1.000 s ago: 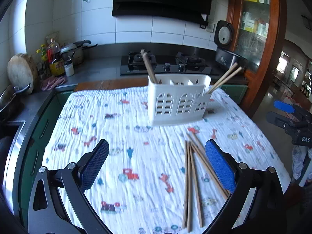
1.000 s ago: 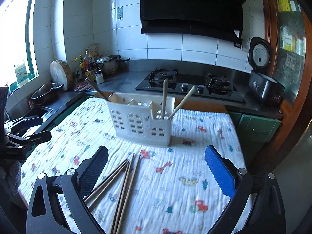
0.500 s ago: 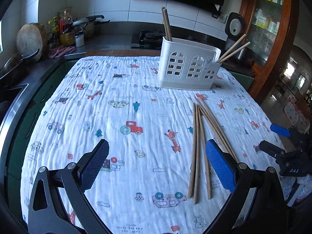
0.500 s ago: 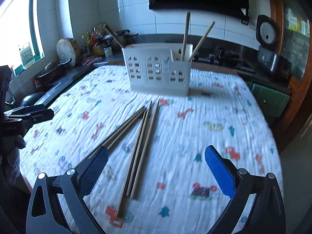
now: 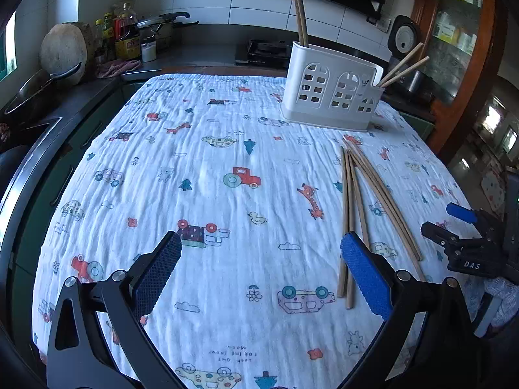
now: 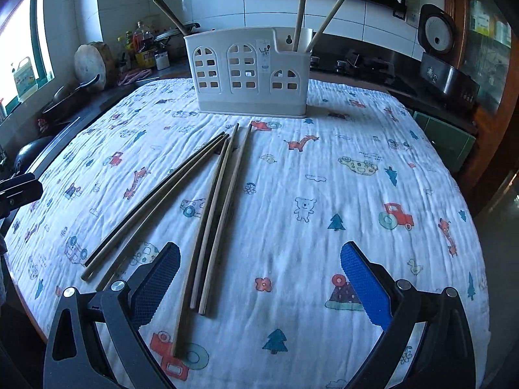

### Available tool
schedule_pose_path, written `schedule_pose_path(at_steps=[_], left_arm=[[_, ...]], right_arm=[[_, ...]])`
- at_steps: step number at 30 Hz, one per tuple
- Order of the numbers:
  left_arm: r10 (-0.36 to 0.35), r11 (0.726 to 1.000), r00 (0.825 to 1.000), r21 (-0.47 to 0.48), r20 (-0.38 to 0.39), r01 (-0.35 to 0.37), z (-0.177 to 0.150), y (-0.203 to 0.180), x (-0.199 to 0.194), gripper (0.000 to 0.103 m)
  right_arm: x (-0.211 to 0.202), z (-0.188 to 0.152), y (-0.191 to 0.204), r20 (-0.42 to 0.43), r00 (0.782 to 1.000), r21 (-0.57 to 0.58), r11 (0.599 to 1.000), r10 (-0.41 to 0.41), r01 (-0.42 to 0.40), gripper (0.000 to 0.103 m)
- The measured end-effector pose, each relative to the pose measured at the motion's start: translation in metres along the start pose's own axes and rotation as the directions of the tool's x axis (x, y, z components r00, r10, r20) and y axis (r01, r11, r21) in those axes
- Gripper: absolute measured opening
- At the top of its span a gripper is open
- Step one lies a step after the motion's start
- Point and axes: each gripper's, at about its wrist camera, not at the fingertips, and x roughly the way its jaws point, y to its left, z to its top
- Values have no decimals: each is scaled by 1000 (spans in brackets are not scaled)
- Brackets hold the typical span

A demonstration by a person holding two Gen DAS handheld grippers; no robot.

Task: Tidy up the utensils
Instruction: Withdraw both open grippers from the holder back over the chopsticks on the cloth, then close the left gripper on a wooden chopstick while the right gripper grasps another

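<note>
Several wooden chopsticks point(image 6: 211, 207) lie loose on the printed cloth, fanned out in front of a white slotted utensil holder point(image 6: 249, 74). The holder point(image 5: 331, 90) stands upright at the far side and has chopsticks point(image 6: 301, 9) sticking out of its compartments. My right gripper point(image 6: 259, 278) is open low over the cloth, its left pad beside the near ends of the loose chopsticks. My left gripper point(image 5: 259, 272) is open too, with its right pad by the near ends of the chopsticks point(image 5: 350, 201). Nothing is between either pair of fingers.
The cloth-covered table point(image 5: 194, 168) borders a dark counter with a pan point(image 5: 39, 87), a round wooden board point(image 5: 65, 48) and bottles point(image 5: 126, 35). A stove point(image 6: 366, 64) and a rice cooker point(image 6: 438, 32) sit behind. The right gripper point(image 5: 467, 246) shows at the table's right edge.
Both grippers have dropped lower and come closer to the cloth and the loose chopsticks. The holder now sits farther up in both views. Both stay open.
</note>
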Motion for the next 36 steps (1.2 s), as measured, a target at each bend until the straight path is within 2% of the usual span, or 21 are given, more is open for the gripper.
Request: schedule_pose_path(at_steps=[11, 13, 17, 19, 23, 30, 36], left_arm=[[8, 1000, 1000, -28, -7, -8, -8, 14, 2, 98], [9, 999, 1000, -34, -11, -10, -10, 17, 3, 98], [12, 999, 1000, -48, -13, -13, -11, 22, 4, 98], [13, 999, 1000, -51, -14, -14, -12, 23, 5, 98], [11, 998, 1000, -54, -22, -13, -14, 22, 7, 98], [9, 999, 1000, -51, -27, -10, -15, 20, 8, 98], [-3, 999, 1000, -36, -25, 2, -18, 15, 7, 98]], right_arm=[[22, 9, 0, -30, 999, 30, 999, -29, 30, 93], [25, 9, 1, -37, 999, 26, 999, -33, 34, 81], [32, 9, 2, -57, 998, 30, 999, -34, 36, 75], [34, 9, 2, -63, 998, 34, 999, -28, 30, 67], [35, 10, 6, -70, 997, 30, 999, -18, 20, 59], [34, 11, 17, -70, 998, -6, 1000, -6, 5, 38], [38, 10, 22, -88, 996, -33, 999, 6, -9, 24]])
